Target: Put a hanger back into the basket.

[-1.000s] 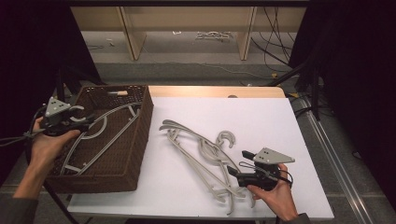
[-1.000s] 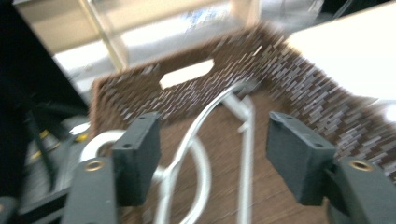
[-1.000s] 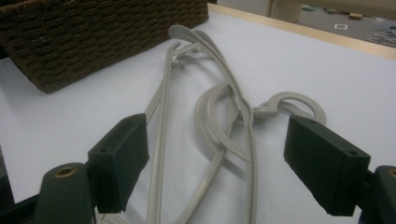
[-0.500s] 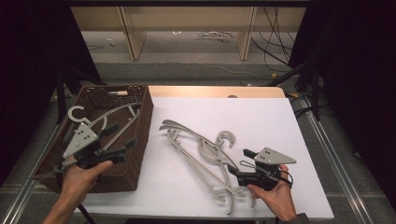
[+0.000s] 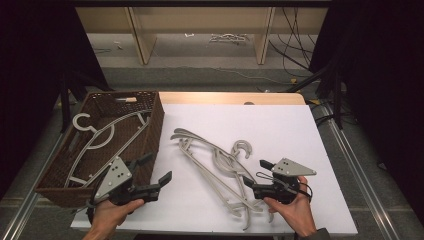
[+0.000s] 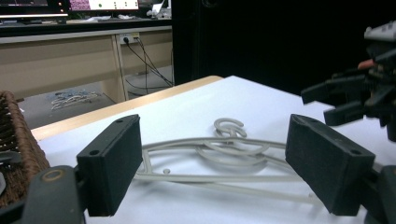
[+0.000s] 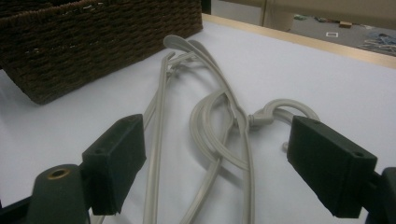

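High view showed a white table with a brown wicker basket at its left side and a pile of grey hangers lying tangled on the bare surface to the right of the basket. One hanger already lay inside the basket, its hook near the far left corner. So the work of moving hangers into the basket seemed to be partly done: one was in, and the pile, which looked like two or three pieces, was left on the table. How many exactly, I could not tell, because they overlapped.

The left gripper was held by the left hand at the near corner of the basket, and its jaws stood wide apart with nothing between them. In the left gripper view the pile lay ahead of the spread jaws, not touched.

The right gripper was held by the right hand at the near end of the pile. Its jaws were also apart and holding nothing; in the right gripper view the hangers ran between them, with a hook just beside the right jaw. By my judgement, the next hanger was not yet gripped, and the right gripper was best placed to take it.
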`<move>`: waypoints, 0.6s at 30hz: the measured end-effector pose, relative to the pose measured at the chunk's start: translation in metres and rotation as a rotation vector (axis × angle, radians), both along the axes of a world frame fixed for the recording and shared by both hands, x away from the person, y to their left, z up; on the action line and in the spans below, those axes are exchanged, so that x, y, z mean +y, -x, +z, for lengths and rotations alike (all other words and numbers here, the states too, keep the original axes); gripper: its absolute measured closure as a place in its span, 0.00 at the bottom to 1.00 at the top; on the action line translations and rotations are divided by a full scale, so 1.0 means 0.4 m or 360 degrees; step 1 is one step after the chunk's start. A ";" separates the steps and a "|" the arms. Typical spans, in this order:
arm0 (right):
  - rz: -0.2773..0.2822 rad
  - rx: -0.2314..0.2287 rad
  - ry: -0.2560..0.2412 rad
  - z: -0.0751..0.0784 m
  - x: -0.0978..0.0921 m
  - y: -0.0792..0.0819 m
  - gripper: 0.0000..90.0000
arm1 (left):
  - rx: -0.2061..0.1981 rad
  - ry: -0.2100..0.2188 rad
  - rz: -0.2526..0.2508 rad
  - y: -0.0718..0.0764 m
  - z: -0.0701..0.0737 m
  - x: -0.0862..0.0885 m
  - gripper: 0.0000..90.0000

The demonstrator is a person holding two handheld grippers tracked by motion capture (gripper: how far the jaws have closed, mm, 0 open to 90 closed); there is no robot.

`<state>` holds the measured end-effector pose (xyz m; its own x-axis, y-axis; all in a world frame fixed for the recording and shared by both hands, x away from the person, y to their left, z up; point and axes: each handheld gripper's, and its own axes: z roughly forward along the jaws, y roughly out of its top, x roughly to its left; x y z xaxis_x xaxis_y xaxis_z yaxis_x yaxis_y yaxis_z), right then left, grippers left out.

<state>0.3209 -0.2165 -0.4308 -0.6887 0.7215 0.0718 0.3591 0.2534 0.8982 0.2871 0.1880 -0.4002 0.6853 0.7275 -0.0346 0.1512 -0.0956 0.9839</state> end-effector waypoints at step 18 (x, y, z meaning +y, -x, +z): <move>0.0017 0.0015 0.0013 -0.005 0.001 -0.005 0.23 | -0.0040 -0.0052 -0.0010 0.015 -0.056 0.002 0.18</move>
<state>0.3231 -0.2159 -0.4326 -0.6959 0.7145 0.0722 0.3645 0.2648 0.8928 0.2811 0.1890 -0.4227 0.6900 0.7238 0.0064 0.1256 -0.1284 0.9837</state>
